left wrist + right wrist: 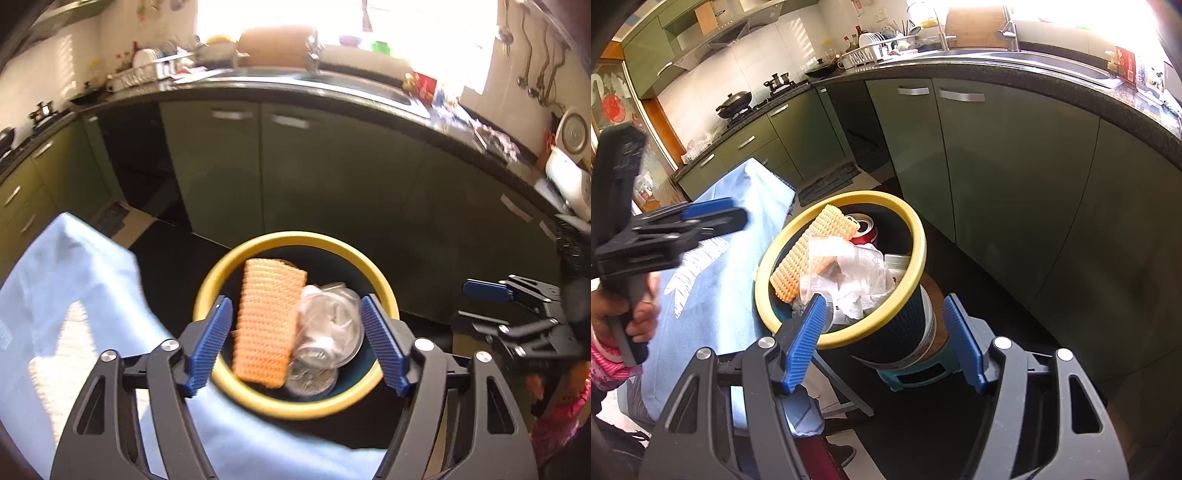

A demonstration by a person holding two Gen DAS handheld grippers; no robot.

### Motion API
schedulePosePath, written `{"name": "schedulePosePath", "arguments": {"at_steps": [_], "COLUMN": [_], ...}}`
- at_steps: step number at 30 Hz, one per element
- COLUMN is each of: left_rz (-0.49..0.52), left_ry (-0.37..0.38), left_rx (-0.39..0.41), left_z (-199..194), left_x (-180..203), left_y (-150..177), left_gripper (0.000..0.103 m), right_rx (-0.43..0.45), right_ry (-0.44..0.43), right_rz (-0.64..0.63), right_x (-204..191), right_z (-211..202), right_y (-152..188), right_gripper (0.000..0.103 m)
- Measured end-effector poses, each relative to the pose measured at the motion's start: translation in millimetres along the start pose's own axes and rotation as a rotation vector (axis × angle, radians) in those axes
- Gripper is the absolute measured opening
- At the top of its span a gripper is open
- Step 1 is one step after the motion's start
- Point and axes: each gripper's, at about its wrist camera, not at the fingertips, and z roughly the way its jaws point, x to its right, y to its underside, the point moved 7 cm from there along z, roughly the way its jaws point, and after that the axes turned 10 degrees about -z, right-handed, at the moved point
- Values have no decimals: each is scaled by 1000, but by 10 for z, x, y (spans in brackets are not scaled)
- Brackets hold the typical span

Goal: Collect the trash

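A dark ribbed trash bin with a yellow rim [295,236] [919,236] stands between the two grippers. In it lie an orange waffle-patterned piece [266,325] [812,243], crumpled clear plastic cups [328,321] [846,266], a red can [866,230] and a grey can end [312,380]. My left gripper [295,301] [738,213] hangs open above the bin's mouth, and its pads touch nothing. My right gripper [885,298] [467,304] is open near the bin's front. Its left pad lies over the rim, and its right pad stands apart from the bin's side.
The bin sits on a teal stool [916,373]. A table under a light blue cloth [74,295] [738,229] is just left of it. Green cabinets [1015,155] and a dark counter with a sink [1052,62] run behind. A hand in a pink sleeve [639,321] holds the left gripper.
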Motion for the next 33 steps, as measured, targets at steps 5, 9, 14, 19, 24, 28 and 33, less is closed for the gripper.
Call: {"name": "schedulePosePath", "arguments": {"at_steps": [5, 9, 14, 19, 24, 28, 33], "left_rz": [-47, -96, -192, -286, -361, -403, -420], "left_ry": [-54, -144, -288, -438, -565, -612, -624], "left_rx": [94, 177, 277, 334, 390, 409, 449], "left_z": [-716, -1328, -2098, -2738, -3293, -3594, -3842], "left_x": [-441, -785, -1282, -1720, -2093, -2265, -2207], "left_y": [197, 462, 896, 1393, 1849, 2114, 2314], "left_gripper": [93, 98, 98, 98, 98, 98, 98], "right_rx": [6, 2, 4, 47, 138, 193, 215], "right_ry": [-15, -40, -86, -90, -86, -29, -2], "right_rz": [-23, -52, -120, -215, -292, -334, -347], "right_x": [-173, -427, -924, -1495, -1971, -2179, -2242], "right_z": [-45, -61, -86, -253, -587, -824, -997], "right_y": [-32, -52, -61, -103, -174, -206, -171], "right_gripper": [65, 68, 73, 82, 96, 96, 96]}}
